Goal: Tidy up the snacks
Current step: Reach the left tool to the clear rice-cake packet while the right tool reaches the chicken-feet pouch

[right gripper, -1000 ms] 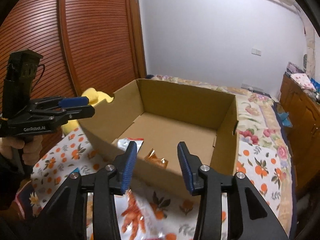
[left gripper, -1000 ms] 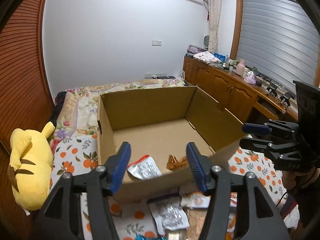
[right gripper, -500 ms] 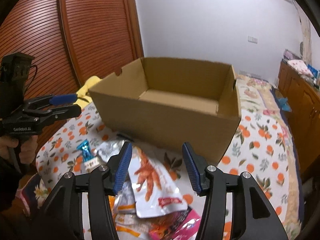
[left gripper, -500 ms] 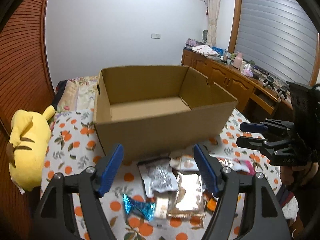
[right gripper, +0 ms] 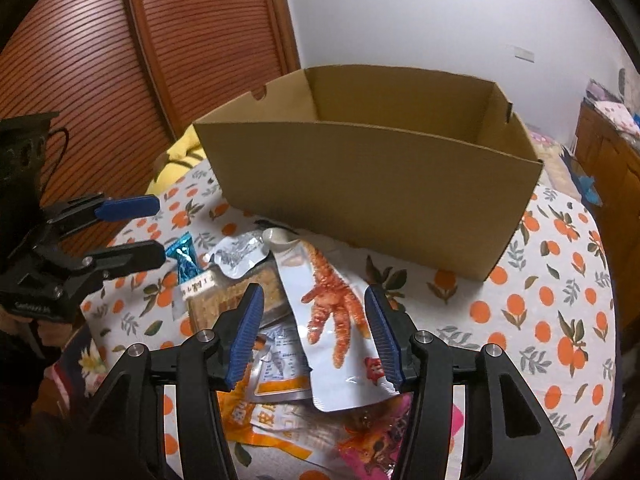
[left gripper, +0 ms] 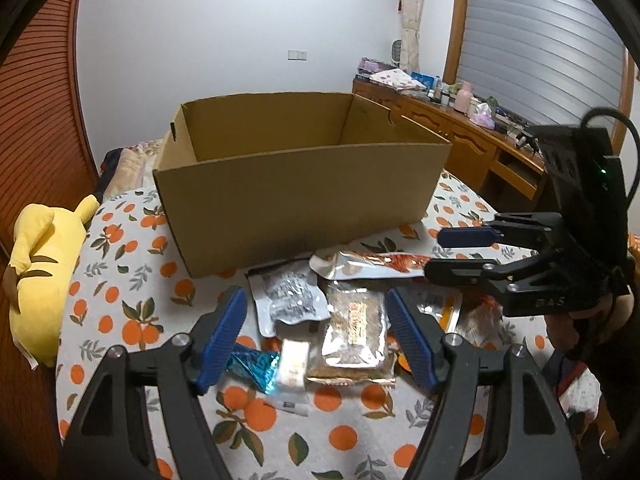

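An open cardboard box stands on the orange-print cloth; its inside is hidden from here. Several snack packets lie in a pile in front of it. My left gripper is open above a grey packet, a clear pack of brown snack, a blue wrapped candy and a small white bar, touching none. My right gripper is open over a white chicken-foot packet, with orange and pink packets below. Each gripper shows in the other's view: right gripper, left gripper.
A yellow plush toy lies at the left edge of the cloth. Slatted wooden doors stand to the left. A wooden cabinet with clutter on top runs along the right wall.
Both grippers have sunk and drawn back from over the box to the snack pile in front of it. Both pairs of jaws stand wider than a second ago.
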Demonstrator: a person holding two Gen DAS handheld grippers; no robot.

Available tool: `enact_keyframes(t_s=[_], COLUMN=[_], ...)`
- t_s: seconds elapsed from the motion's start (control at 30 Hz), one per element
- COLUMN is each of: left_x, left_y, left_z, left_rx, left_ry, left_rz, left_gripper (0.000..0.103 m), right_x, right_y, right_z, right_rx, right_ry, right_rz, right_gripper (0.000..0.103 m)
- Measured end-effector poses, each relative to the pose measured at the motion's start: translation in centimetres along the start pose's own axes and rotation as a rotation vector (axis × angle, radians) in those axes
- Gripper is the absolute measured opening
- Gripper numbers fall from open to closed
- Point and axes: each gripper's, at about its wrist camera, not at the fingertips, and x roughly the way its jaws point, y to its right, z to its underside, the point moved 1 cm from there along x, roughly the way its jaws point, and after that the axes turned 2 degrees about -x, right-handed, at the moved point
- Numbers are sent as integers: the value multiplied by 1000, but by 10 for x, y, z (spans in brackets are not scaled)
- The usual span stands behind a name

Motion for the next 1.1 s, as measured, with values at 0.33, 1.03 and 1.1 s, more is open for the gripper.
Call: enact_keyframes(t_s=[0.33, 1.03, 1.1], left_x=[7, 27, 29], left_y=[0, 15, 16], left_z=[15, 26, 26], left_rx=[-21, -1, 1], left_ry=[-25, -79, -83], left_rz=[14, 53, 55], left_gripper=[73, 73, 73], right_x=[22, 22, 19], right_y=[0, 15, 16], right_z=[5, 6, 7], right_rx=[-44, -51, -49], right_ry=[-52, -95, -92], right_rz=[54, 43, 46], right_gripper=[54, 42, 41])
